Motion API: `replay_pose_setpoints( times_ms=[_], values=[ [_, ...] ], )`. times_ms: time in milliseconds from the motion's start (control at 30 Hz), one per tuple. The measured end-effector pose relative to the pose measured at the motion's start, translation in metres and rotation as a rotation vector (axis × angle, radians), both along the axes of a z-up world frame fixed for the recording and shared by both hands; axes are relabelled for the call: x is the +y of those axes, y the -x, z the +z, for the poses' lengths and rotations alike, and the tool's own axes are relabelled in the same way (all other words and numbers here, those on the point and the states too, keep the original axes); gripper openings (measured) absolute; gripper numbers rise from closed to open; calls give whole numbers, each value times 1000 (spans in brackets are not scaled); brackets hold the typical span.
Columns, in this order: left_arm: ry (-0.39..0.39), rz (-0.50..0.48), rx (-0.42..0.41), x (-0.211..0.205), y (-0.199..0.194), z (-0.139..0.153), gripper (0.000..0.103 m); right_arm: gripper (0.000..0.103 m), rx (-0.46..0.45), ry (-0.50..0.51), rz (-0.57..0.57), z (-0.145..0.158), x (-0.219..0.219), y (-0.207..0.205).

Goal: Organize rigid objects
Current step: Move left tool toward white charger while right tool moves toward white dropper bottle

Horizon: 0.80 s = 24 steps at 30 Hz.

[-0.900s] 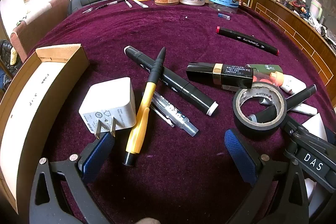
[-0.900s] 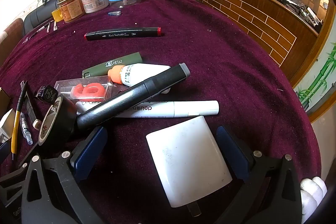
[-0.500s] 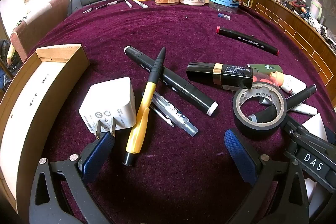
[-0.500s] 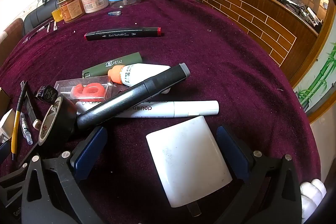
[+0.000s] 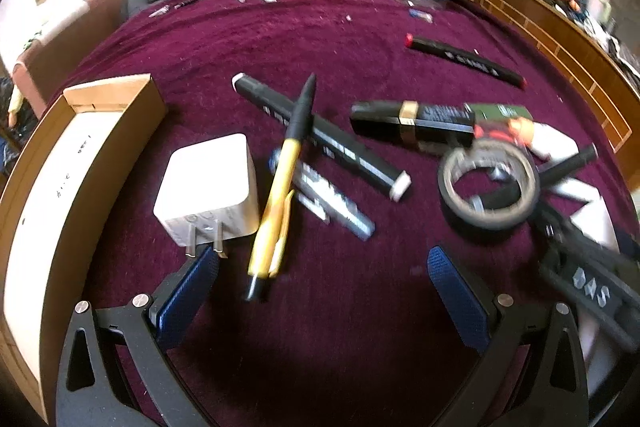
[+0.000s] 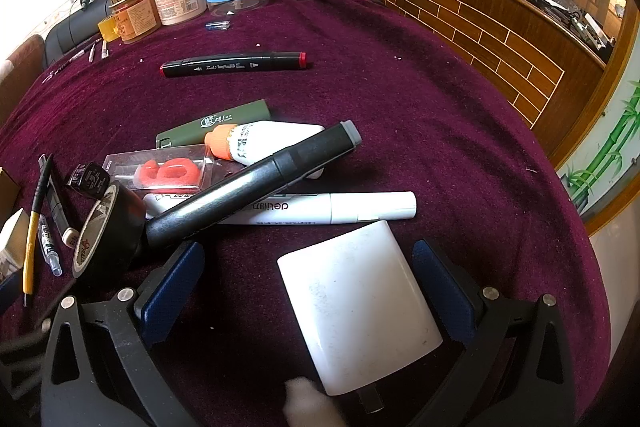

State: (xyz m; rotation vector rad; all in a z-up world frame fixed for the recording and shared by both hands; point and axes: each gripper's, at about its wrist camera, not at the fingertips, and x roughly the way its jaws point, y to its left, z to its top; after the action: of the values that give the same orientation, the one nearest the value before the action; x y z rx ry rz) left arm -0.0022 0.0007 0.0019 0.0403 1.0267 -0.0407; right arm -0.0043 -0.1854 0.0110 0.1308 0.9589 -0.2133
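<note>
On the plush maroon cloth [image 5: 340,39] we counted two boxy white chargers, three black markers and one black tape ring [image 5: 489,183]. Our left gripper [image 5: 322,267] stood wide open, holding nothing, its ribbed blue pads flanking bare cloth; the small white charger [image 5: 208,187] lay just beyond its left pad, the slim yellow pen [image 5: 278,195] beside it. Our right gripper [image 6: 306,275] also gaped empty, the smooth rounded white charger [image 6: 356,303] lying between its fingers, nearer the right one.
</note>
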Motion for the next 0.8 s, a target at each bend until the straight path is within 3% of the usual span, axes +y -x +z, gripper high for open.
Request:
replay_pose_setpoints(
  times_ms=[133,333,433,500,633,667,733,800],
  values=[
    [4,-5,-23,-1,9,-1,102,103,6,-12,43,1,-1,2],
    [3,-5,-24,-1,11,-1,102,103,55,-58,232,3,-9,4],
    [2,21,-31,-2,9,-2,102,103,88,-80,222,4,-10,5],
    [-1,36,-34,-2,9,-2,102,103,127,-3,240,2,2,1],
    [2,31,-29,-1,8,-1,102,101,171,-18,201,6,-1,-3],
    [7,23,-27,0,8,0,102,94,146,-5,183,12,-3,2],
    [30,-2,-16,5,10,2,101,92,53,20,168,36,-4,17],
    [104,-12,-11,17,17,11,97,93,-104,65,155,71,-2,43]
  ],
)
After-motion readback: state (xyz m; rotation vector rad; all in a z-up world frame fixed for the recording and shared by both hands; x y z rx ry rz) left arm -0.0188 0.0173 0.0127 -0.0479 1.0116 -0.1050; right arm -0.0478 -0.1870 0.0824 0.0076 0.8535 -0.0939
